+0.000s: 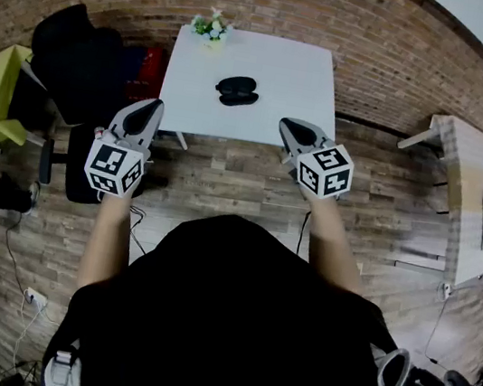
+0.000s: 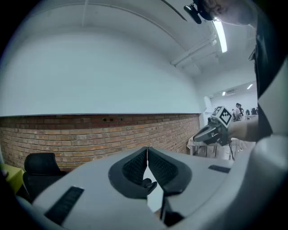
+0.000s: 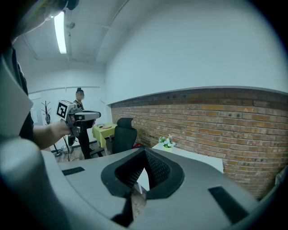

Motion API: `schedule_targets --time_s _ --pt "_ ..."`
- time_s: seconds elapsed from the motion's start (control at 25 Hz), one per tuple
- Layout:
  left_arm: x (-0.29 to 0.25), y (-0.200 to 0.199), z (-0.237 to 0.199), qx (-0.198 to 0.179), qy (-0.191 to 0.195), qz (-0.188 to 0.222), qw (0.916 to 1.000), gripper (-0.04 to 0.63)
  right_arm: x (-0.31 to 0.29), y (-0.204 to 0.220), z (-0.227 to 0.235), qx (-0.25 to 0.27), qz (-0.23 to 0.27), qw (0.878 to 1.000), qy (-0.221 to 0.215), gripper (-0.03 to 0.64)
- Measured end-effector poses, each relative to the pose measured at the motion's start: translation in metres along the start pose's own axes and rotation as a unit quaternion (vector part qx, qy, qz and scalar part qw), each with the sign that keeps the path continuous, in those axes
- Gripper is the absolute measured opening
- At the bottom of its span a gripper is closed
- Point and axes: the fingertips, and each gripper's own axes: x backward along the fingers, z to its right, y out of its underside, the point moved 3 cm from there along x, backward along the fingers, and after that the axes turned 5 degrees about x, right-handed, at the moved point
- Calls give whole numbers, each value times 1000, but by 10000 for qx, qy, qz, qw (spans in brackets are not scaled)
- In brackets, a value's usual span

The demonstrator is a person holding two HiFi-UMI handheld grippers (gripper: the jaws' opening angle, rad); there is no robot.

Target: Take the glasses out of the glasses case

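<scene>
glasses case (image 1: 237,90) | on white table (image 1: 290,67) | flowers (image 1: 211,28) at far edge

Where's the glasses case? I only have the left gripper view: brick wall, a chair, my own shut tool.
Observer: The head view shows the case, dark, lying near the middle of the white table. I can't tell whether it's open.
Operator: Right tool state? It's too small here.
Observer: The right gripper view shows the right tool with its jaws together and nothing between them.
Operator: Anything else on that table?
Observer: Only a small flower pot, at the far edge and apart from the case.
</scene>
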Motion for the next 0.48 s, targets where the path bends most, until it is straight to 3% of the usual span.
schedule_targets --time_s 0.48 --pt "3 7 -29 42 284 30 9996 14 -14 -6 -7 -176 71 9990 411 14"
